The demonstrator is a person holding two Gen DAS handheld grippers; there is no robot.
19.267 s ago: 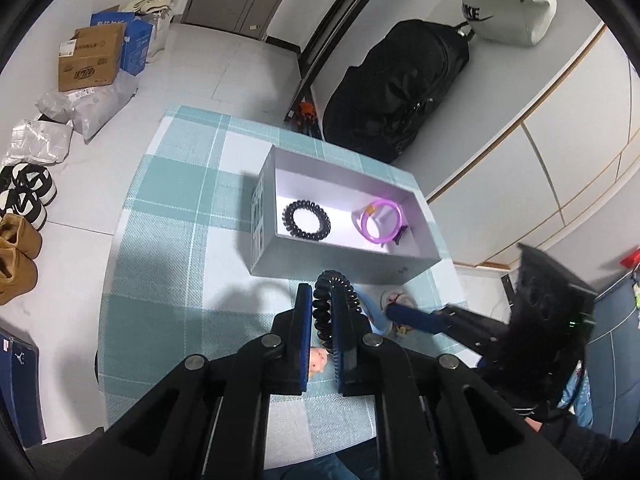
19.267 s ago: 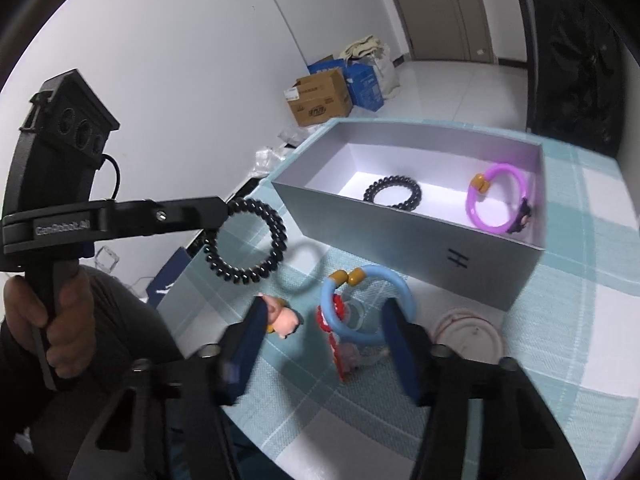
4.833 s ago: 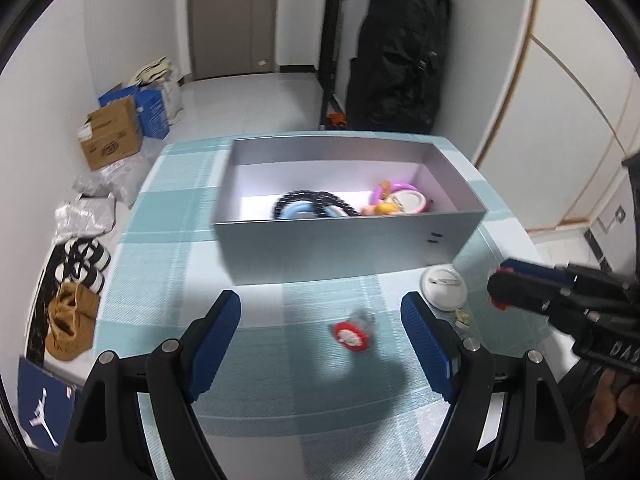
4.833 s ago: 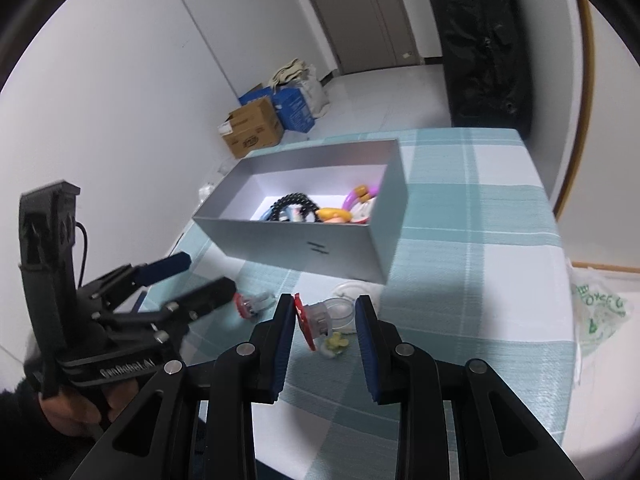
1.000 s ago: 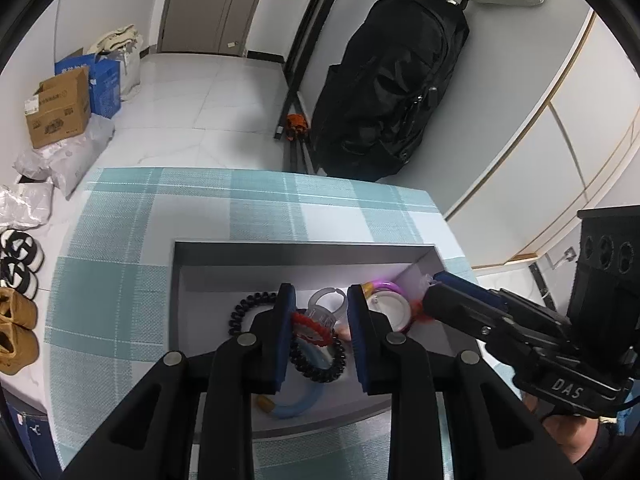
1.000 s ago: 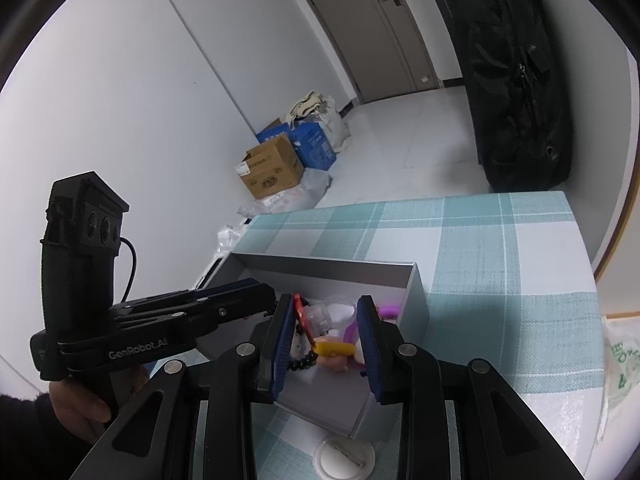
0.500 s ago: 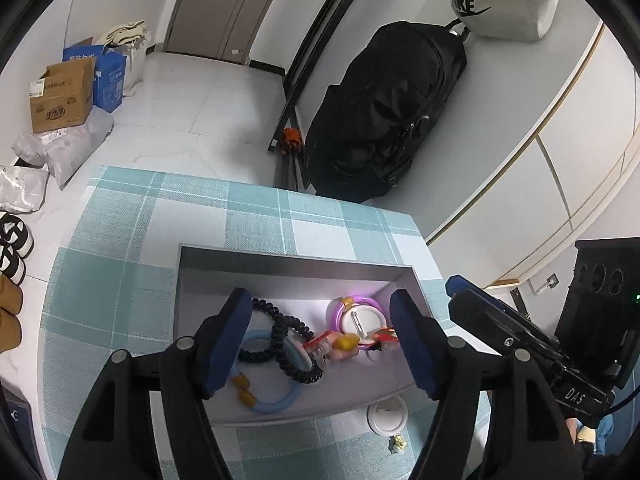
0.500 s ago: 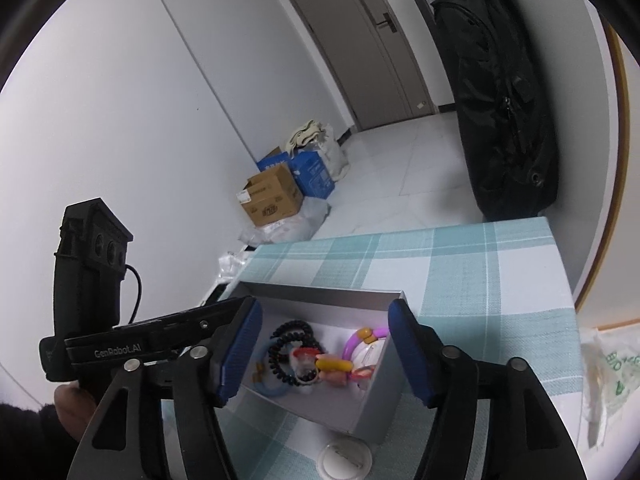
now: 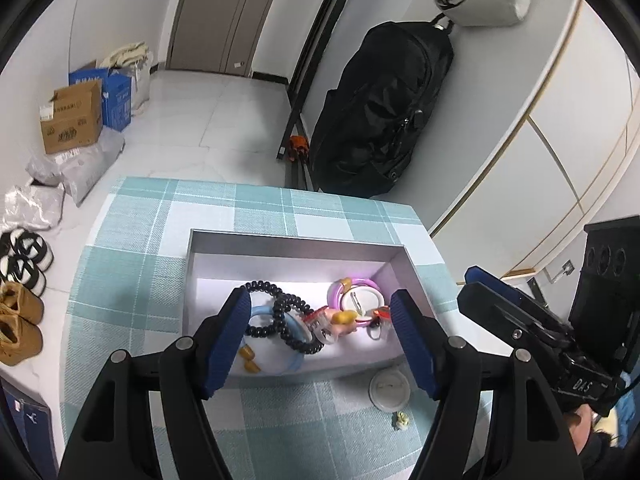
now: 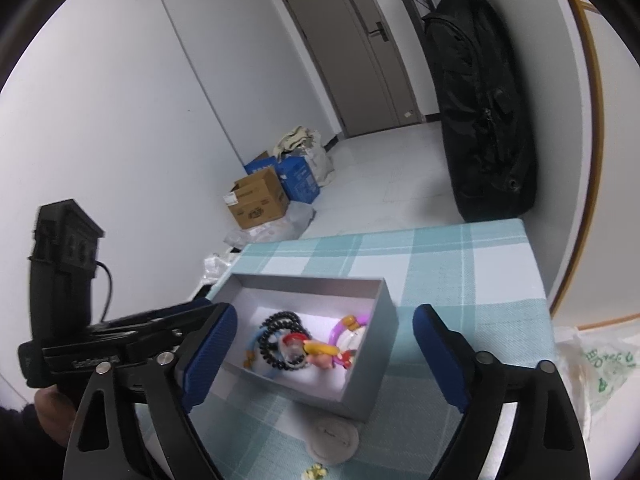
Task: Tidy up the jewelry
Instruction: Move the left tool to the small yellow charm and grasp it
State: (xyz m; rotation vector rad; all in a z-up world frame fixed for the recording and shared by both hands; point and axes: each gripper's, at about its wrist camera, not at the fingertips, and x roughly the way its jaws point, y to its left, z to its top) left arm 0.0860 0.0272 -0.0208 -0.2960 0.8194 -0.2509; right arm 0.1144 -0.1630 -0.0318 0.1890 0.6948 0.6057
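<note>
Right tongs (image 10: 324, 356) opening, empty, above grey box (image 10: 370, 376) of bracelets (image 10: 280, 344) on checked tablecloth (image 10: 460, 276).

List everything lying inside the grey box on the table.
Inside the grey box: two black spiral hair ties, a light blue ring with orange beads, a purple ring, a white round badge and small colourful charms. The tangle hides whatever lies beneath it.

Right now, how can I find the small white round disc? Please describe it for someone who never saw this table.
Find the grey box on the checked tablecloth. The white round disc lies flat on the cloth just outside the box's near wall, toward its right end. Unlike the jewelry, it is outside the box, beside a tiny yellowish piece.
</note>
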